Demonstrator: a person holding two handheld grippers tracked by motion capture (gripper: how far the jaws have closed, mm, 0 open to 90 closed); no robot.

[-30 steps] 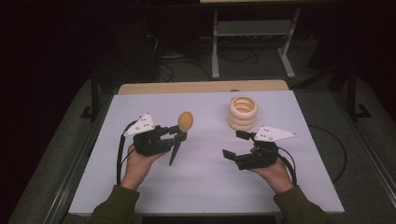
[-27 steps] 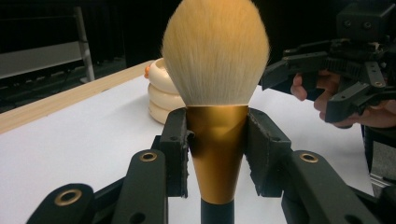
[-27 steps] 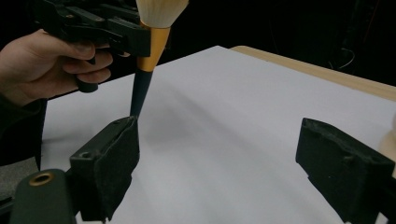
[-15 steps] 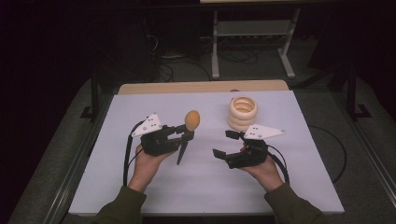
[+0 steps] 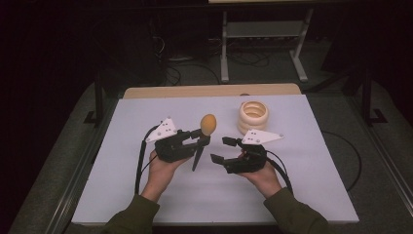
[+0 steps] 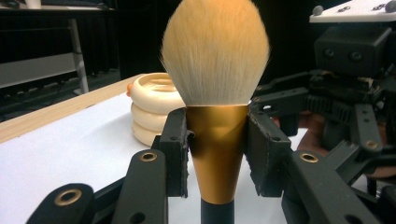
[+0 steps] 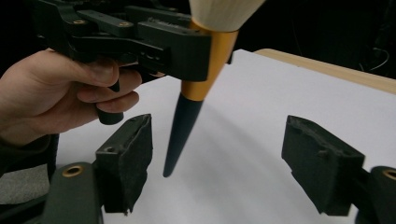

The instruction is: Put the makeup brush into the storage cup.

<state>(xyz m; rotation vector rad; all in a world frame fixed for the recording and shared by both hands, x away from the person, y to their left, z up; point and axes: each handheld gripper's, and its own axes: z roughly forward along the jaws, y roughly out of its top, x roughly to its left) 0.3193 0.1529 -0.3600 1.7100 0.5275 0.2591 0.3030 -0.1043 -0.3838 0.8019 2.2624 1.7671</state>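
Note:
A makeup brush [image 5: 208, 125] with tan bristles, a gold ferrule [image 6: 217, 154] and a dark pointed handle [image 7: 182, 133] stands upright, bristles up. My left gripper [image 5: 202, 138] is shut on its ferrule, above the white table [image 5: 146, 195]. My right gripper [image 5: 220, 149] faces it from the right, open. Its jaws have just been closing, and their pads [image 7: 126, 158] touch nothing. In the right gripper view the handle's tip hangs ahead of the gap between the pads, nearer the left one. My left gripper [image 7: 140, 42] and the hand holding it show there too.
A stack of cream rings [image 5: 253, 116] sits at the back right of the table, also behind the bristles as the cream rings [image 6: 154, 112] in the left gripper view. A wooden strip [image 5: 209, 90] runs along the far edge. Cables trail from both grippers.
The two hands have come closer together: the left carried the brush to the right, the right slid left toward it. The right jaws stand narrower than before.

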